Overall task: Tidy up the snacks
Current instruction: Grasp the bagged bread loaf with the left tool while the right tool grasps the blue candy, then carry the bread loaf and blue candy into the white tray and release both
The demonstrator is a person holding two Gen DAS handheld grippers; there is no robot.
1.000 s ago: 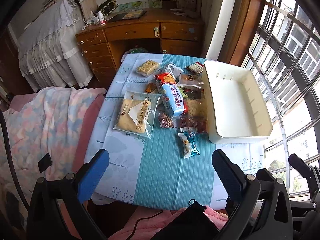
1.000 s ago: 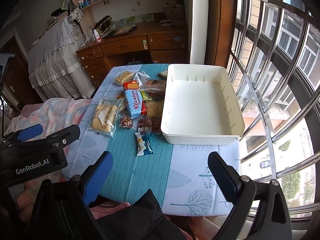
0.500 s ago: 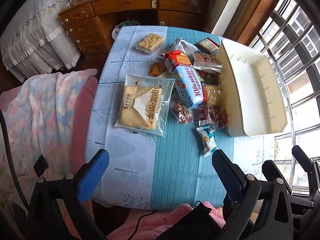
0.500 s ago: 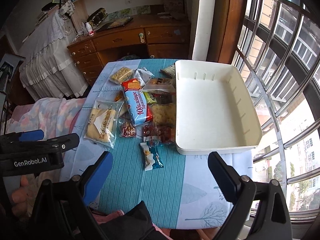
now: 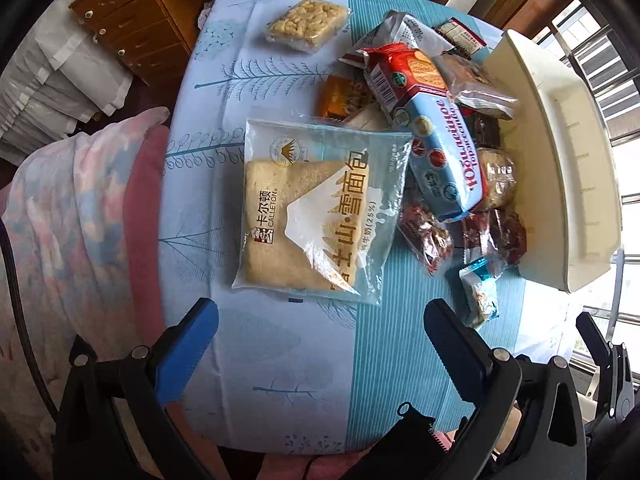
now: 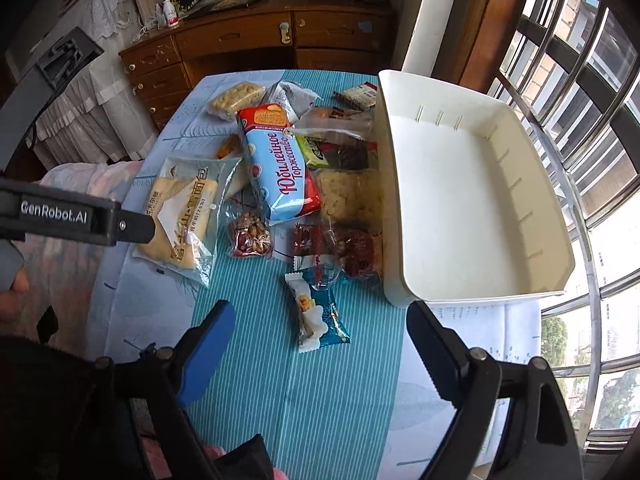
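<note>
1. Two grippers hang over the table, both empty: the left gripper (image 5: 320, 324) has its jaws spread wide above the cloth, just short of the bread bag (image 5: 320, 216), touching nothing.
2. The right gripper (image 6: 316, 328) is wide too, but its jaws are closing; the small blue-and-white snack packet (image 6: 318, 316) lies on the cloth between the fingers (not pressed by either pad).
3. Snacks sit in a heap beside the white bin (image 6: 460, 200), which holds nothing; the blue biscuit pack (image 6: 280, 168) lies on top of several wrappers.
4. Dark red packets (image 6: 344, 244) against the bin's wall are crumpled and hard to read, and an orange packet (image 5: 340, 96) is half covered.
5. Around: a rice-puff bar (image 5: 306, 24) at the far edge, a wooden desk (image 6: 256, 40) beyond, window bars (image 6: 580, 92) to the right, a pink blanket (image 5: 68, 220) to the left.
</note>
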